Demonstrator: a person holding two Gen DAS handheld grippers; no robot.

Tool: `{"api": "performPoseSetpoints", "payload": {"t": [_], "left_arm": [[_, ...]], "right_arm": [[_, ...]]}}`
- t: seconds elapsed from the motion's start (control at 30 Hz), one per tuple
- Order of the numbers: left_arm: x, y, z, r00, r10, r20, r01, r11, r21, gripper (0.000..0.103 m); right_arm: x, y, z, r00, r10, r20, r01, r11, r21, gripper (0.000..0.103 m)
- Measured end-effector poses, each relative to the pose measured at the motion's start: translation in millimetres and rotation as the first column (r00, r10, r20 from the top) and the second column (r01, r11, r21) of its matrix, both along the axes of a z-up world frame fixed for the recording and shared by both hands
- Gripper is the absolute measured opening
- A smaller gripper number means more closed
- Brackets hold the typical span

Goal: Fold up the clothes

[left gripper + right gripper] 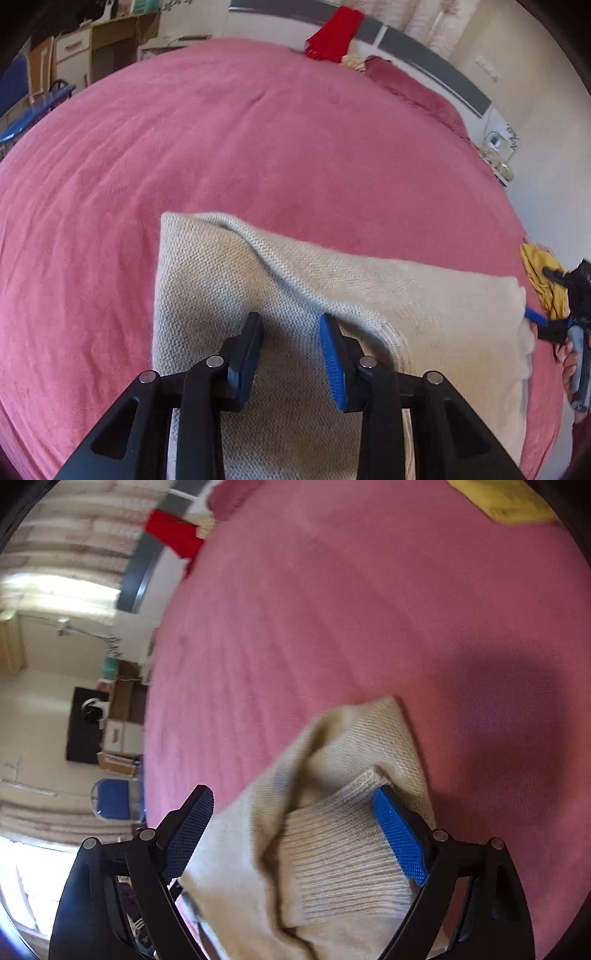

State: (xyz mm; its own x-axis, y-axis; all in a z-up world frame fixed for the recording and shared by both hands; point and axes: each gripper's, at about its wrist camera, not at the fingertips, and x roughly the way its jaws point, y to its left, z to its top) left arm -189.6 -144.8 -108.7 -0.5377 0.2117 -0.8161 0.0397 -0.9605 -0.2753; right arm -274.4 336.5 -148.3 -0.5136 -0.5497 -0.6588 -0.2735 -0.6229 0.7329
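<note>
A cream knit sweater (369, 295) lies partly folded on the pink bed cover (221, 147). My left gripper (291, 319) is over its near left part, with its narrow jaws closed on a raised fold of the knit. A ridge of fabric runs from the far left corner to its right pad. In the right wrist view, the sweater (332, 849) bunches up between the wide-set fingers of my right gripper (291, 794), which is open. The ribbed hem rests against its right pad (399, 838). One blue fingertip (533, 315) of that gripper shows at the sweater's right edge.
A red garment (334, 35) hangs over the headboard, and a yellow garment (543, 273) lies at the bed's right edge. A person's hand (569, 358) holds the right gripper. A nightstand with jars (498, 155) stands beside the bed, and a blue chair (114, 797) is on the floor.
</note>
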Motion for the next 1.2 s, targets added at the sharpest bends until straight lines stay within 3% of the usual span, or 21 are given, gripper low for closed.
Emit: {"api": "performPoseSetpoints", "payload": {"t": [0.07, 0.17, 0.27, 0.37, 0.43, 0.5, 0.6, 0.7, 0.77, 0.83, 0.93, 1.07, 1.17, 1.2], "left_arm": [[10, -5, 10, 0.999, 0.009, -0.052, -0.007, 0.999, 0.039, 0.034], [23, -14, 20, 0.993, 0.043, -0.112, -0.03, 0.994, 0.109, 0.035], [15, -22, 18, 0.994, 0.082, -0.075, -0.073, 0.99, 0.118, 0.035], [5, -29, 3, 0.992, 0.11, 0.058, -0.111, 0.994, 0.022, 0.035], [2, -52, 3, 0.984, 0.152, 0.094, -0.163, 0.979, 0.123, 0.033], [5, -68, 18, 0.981, 0.193, 0.038, -0.196, 0.953, 0.229, 0.033], [-1, -74, 37, 0.978, 0.206, -0.027, -0.189, 0.936, 0.296, 0.034], [-21, -64, 35, 0.984, 0.179, 0.004, -0.174, 0.953, 0.248, 0.034], [-47, -61, 4, 0.974, 0.176, 0.14, -0.197, 0.968, 0.154, 0.034], [-51, -72, -9, 0.969, 0.189, 0.161, -0.218, 0.957, 0.189, 0.033], [-36, -88, 11, 0.969, 0.229, 0.095, -0.246, 0.935, 0.256, 0.032], [17, -92, 37, 0.982, 0.191, 0.005, -0.181, 0.919, 0.349, 0.033], [39, -79, 33, 0.99, 0.137, 0.023, -0.135, 0.911, 0.391, 0.033], [43, -69, 26, 0.993, 0.111, 0.046, -0.12, 0.919, 0.375, 0.033]], "right_arm": [[8, -12, 17, 0.998, 0.056, -0.038, -0.055, 0.998, 0.016, 0.091], [24, -40, 20, 0.985, 0.165, -0.054, -0.166, 0.986, -0.009, 0.091], [30, -60, 5, 0.975, 0.222, -0.002, -0.221, 0.971, 0.092, 0.091], [21, -65, -16, 0.975, 0.212, 0.068, -0.221, 0.957, 0.188, 0.091], [16, -68, -13, 0.977, 0.202, 0.07, -0.212, 0.962, 0.174, 0.091], [16, -74, 1, 0.977, 0.208, 0.046, -0.213, 0.959, 0.188, 0.091], [17, -83, 17, 0.965, 0.262, -0.003, -0.256, 0.945, 0.203, 0.091], [3, -80, 7, 0.971, 0.238, 0.014, -0.236, 0.95, 0.203, 0.091], [6, -62, -7, 0.98, 0.191, 0.049, -0.197, 0.959, 0.205, 0.091], [10, -56, -10, 0.983, 0.174, 0.052, -0.181, 0.963, 0.198, 0.091], [20, -56, 0, 0.982, 0.185, 0.03, -0.187, 0.964, 0.187, 0.091], [54, -70, 20, 0.96, 0.277, -0.027, -0.27, 0.95, 0.16, 0.091], [77, -70, 9, 0.964, 0.265, -0.006, -0.262, 0.956, 0.133, 0.091], [81, -69, 3, 0.968, 0.252, 0.01, -0.251, 0.959, 0.133, 0.091]]}}
